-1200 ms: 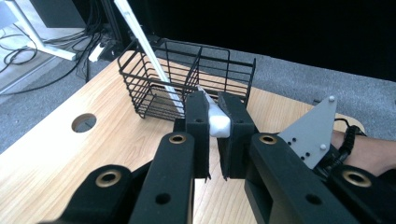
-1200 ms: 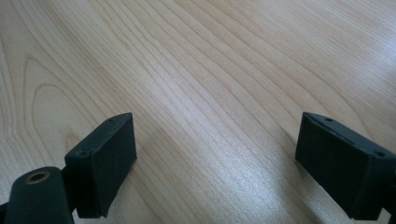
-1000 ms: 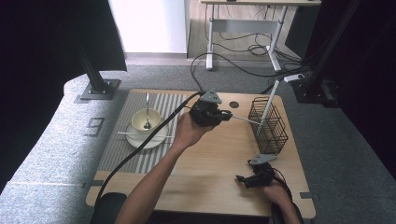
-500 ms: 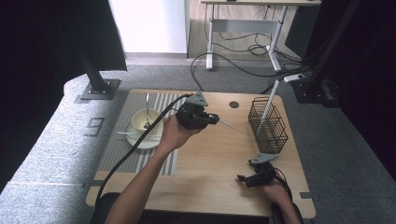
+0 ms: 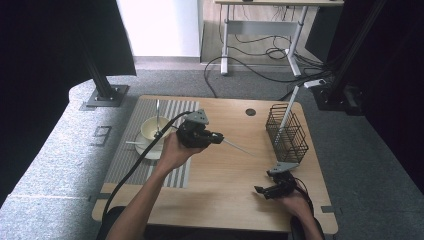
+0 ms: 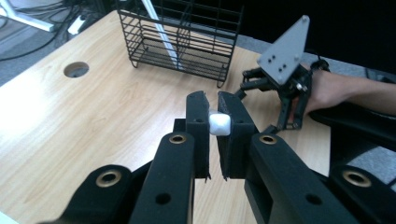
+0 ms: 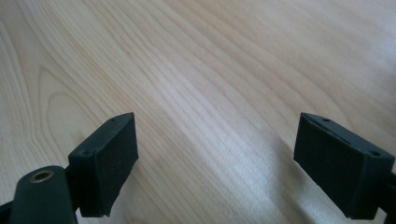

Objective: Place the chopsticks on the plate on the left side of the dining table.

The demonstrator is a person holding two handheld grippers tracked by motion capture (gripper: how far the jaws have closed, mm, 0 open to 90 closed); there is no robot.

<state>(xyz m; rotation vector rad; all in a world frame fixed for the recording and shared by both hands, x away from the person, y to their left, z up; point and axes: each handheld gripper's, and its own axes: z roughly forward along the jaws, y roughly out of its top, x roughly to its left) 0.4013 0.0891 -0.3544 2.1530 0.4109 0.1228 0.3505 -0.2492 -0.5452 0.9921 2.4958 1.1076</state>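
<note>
The left tongs (image 5: 218, 138) are clamped on a thin pale chopstick (image 5: 239, 148); in the left gripper view its white squarish end (image 6: 219, 124) sits pinched between the two black pads (image 6: 196, 122). In the high view the stick juts from the tongs over the middle of the wooden worktop (image 5: 225, 175), slanting down toward the right. It is slim, straight and whitish, with no marking that can be read.

The right tongs (image 5: 262, 191) rest low near the front right of the worktop, jaws standing wide apart with nothing between them; the right gripper view shows bare wood grain between the pads (image 7: 106, 158).

Beyond the right tongs a black wire basket (image 5: 286, 131) stands upright with a white stick (image 5: 288, 109) leaning in it. Left of the left tongs a cream bowl (image 5: 155, 128) sits on a saucer (image 5: 145, 147), on a grey striped mat (image 5: 131, 160). On the grey floor beside the worktop a mark reads like "9" (image 5: 101, 135)
</note>
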